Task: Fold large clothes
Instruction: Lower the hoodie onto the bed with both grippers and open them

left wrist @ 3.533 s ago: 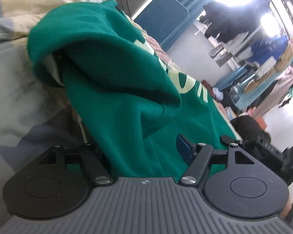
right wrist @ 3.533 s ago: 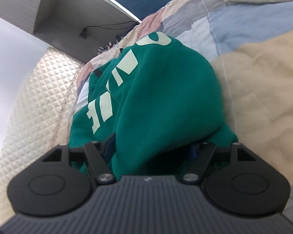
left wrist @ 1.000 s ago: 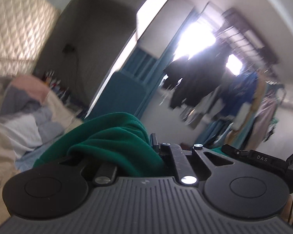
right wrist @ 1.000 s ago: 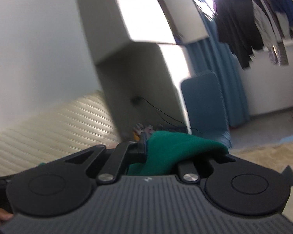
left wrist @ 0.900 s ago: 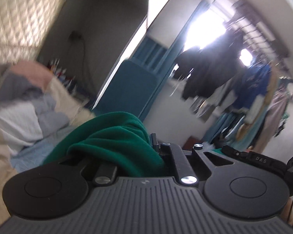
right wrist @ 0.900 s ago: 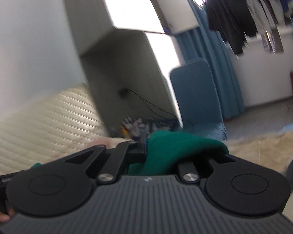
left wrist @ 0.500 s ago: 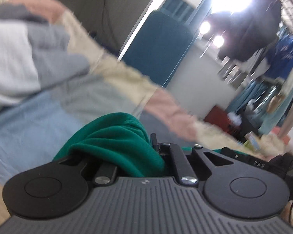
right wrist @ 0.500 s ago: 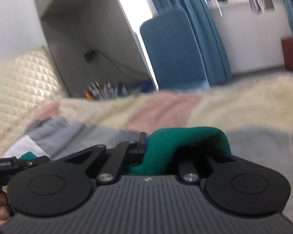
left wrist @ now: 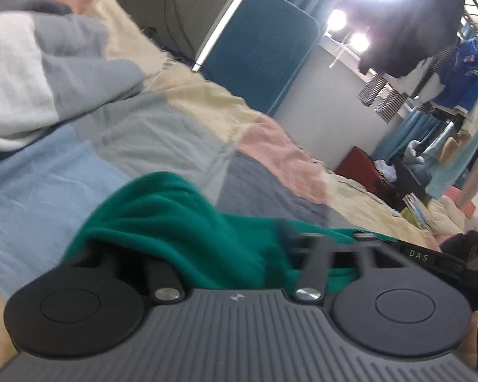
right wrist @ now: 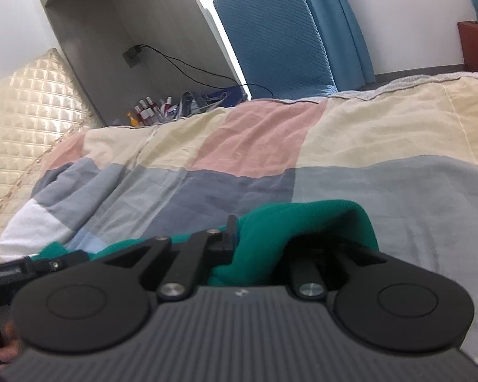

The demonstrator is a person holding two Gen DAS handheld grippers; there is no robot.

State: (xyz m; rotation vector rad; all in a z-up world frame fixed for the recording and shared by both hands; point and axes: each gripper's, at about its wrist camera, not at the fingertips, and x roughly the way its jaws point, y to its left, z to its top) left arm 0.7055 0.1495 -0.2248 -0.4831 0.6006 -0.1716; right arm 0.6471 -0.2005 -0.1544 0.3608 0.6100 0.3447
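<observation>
- The left hand-held gripper (left wrist: pixel 235 248) is opening; its right finger (left wrist: pixel 315 254) is motion-blurred, and its left finger lies buried under the green garment (left wrist: pixel 175 222).
- The right hand-held gripper (right wrist: pixel 280 242) is opening too; green garment folds cover its right finger, so pad contact cannot be told.
- Most of the garment is hidden behind both gripper bodies.
- Beyond the patchwork bed cover (right wrist: pixel 255 146), the small bottles (right wrist: pixel 146 108) are too small to identify.

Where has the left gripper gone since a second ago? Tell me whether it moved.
Yes. The left gripper has come down: the blue chair and the window have climbed in its view, and the patchwork blanket now fills it.
</observation>
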